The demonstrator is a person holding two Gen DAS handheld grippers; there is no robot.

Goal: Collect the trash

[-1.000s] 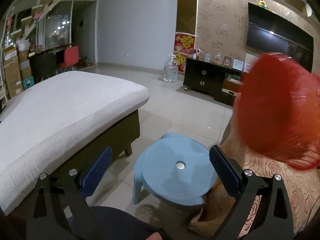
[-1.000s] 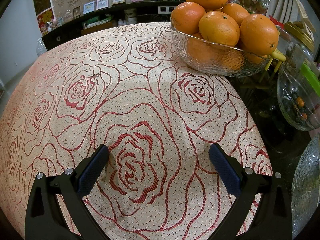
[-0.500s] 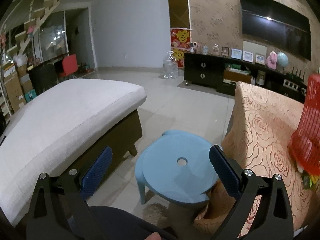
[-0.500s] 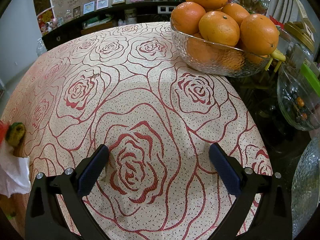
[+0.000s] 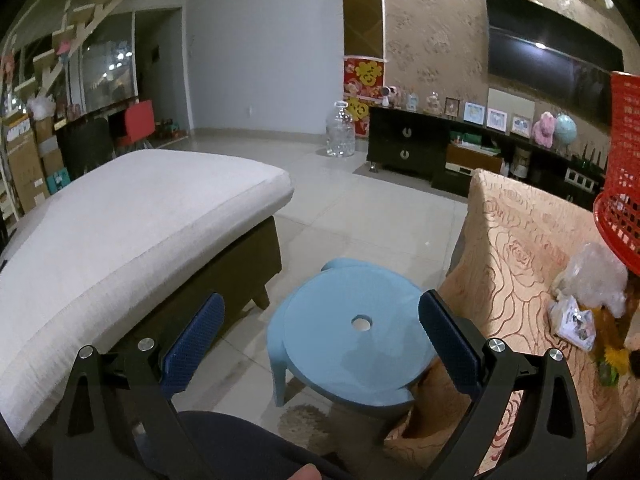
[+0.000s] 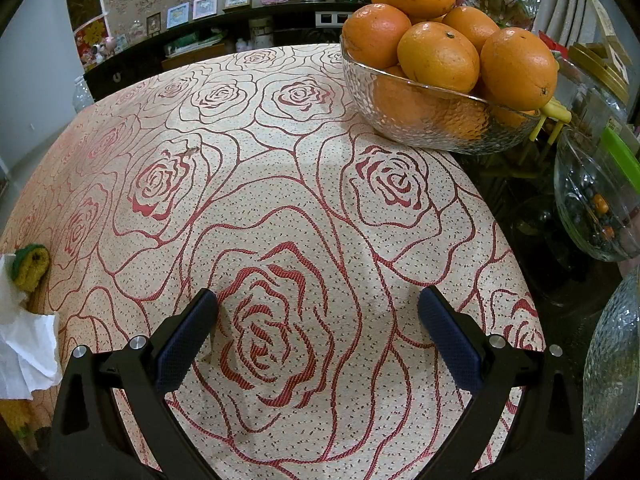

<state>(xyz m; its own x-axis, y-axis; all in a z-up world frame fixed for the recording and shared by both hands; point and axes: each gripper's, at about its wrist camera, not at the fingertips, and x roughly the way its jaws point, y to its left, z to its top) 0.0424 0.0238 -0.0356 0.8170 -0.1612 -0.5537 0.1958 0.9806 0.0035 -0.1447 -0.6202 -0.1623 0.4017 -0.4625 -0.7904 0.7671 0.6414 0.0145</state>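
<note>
Both sets of tongs spread wide, nothing between the pads. Left gripper (image 5: pixel 320 332) hanging out past the rose tablecloth (image 5: pixel 516 248), above a blue stool (image 5: pixel 352 344) tucked against the cloth's edge. Right gripper (image 6: pixel 318 330) low over the middle of that cloth, pointed at bare fabric; probably just parked until a target comes up.

Trash heaped at the cloth's near edge, right beside a red mesh basket (image 5: pixel 622 184) held partly out of frame. Likely the bin, hung close so that scraps need only a short trip. Counting from the left wrist: one crumpled clear plastic bag (image 5: pixel 592 276), one small printed packet (image 5: pixel 572 322), something yellow-green (image 5: pixel 612 360) under them, too jumbled to name. From the right wrist, at the cloth's left edge: one white crumpled paper (image 6: pixel 24 344) and one yellow-green lump (image 6: pixel 30 266), maybe the same one.

Far side of the cloth: one glass bowl (image 6: pixel 420 120), about seven oranges (image 6: pixel 438 58) piled in it, clearly not rubbish. Nothing collected yet, by the look of it; left tongs nearest the heap.
</note>
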